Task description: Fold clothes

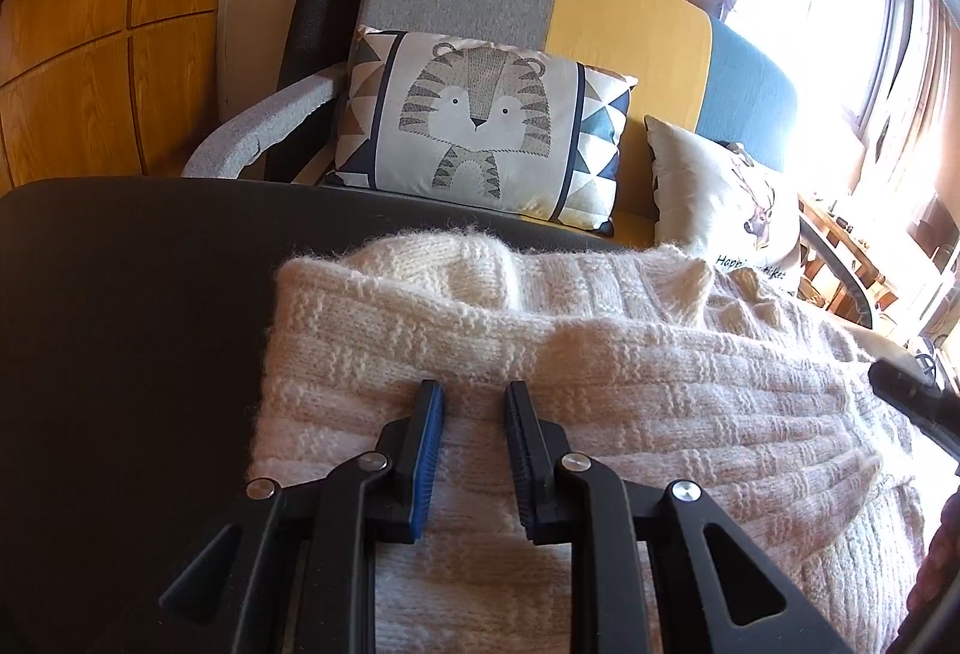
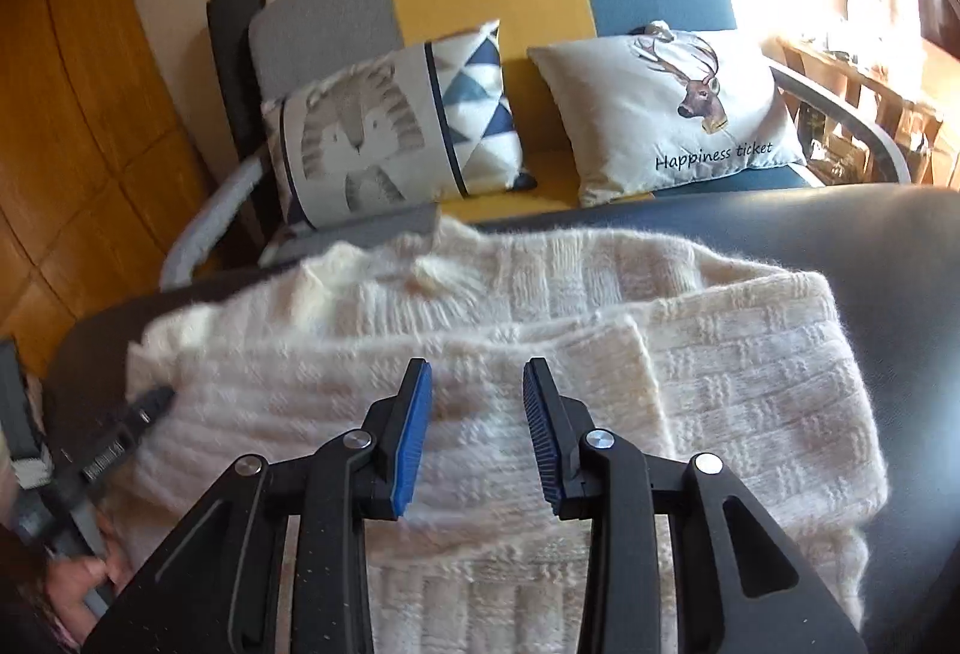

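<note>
We see the cream knit sweater (image 1: pixel 540 354) part-folded on the dark table (image 1: pixel 120 354), center frame. Left gripper (image 1: pixel 474 396) and right gripper (image 2: pixel 477 375) both released, 2 jaws apart, nothing pinched. Soft, bulky, floppy; we'd grab the near hem edge.

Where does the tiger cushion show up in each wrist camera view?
Left wrist view: the tiger cushion sits upper centre, facing the camera, against the grey and yellow sofa back, above the cream knitted sweater.
Right wrist view: the tiger cushion is upper left, turned at an angle, left of the deer cushion.
Shared landmark: the deer cushion, lettered "Happiness ticket", lies to the tiger cushion's right in both views.
</note>
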`<state>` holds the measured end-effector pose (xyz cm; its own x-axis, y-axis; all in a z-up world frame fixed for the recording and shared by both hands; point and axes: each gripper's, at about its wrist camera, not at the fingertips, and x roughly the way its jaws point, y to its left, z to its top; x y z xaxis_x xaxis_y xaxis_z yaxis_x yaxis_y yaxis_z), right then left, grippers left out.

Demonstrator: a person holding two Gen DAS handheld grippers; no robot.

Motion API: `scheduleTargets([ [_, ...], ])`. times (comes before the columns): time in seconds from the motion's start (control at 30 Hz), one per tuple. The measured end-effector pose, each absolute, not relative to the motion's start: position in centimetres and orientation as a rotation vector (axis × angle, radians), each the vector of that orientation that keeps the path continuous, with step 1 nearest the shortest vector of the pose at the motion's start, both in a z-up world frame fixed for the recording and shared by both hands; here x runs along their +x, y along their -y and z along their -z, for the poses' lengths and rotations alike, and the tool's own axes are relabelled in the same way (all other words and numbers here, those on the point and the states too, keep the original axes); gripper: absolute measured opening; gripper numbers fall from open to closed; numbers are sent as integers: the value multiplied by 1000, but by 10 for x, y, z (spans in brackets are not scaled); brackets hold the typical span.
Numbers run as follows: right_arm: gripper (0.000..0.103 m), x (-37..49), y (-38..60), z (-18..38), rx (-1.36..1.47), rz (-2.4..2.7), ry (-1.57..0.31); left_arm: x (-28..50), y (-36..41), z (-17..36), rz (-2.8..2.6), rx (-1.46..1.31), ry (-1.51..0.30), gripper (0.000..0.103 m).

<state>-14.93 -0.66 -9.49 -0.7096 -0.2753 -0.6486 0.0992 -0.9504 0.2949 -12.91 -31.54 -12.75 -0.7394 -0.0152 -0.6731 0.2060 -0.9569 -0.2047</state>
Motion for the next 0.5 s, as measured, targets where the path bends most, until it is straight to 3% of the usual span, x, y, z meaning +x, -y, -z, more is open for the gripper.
scheduleTargets([
  [0.1, 35, -158, 34, 107, 1123, 2641, 315, -129, 317, 128, 2796, 1077, -415, 21],
  [0.23, 35, -170, 60, 122, 1178, 2655, 102, -128, 319, 129, 2800, 1072, -433, 21],
  [0.5, 35, -177, 38, 127, 1176, 2640, 181, -128, 320, 130, 2808, 1064, -464, 21],
])
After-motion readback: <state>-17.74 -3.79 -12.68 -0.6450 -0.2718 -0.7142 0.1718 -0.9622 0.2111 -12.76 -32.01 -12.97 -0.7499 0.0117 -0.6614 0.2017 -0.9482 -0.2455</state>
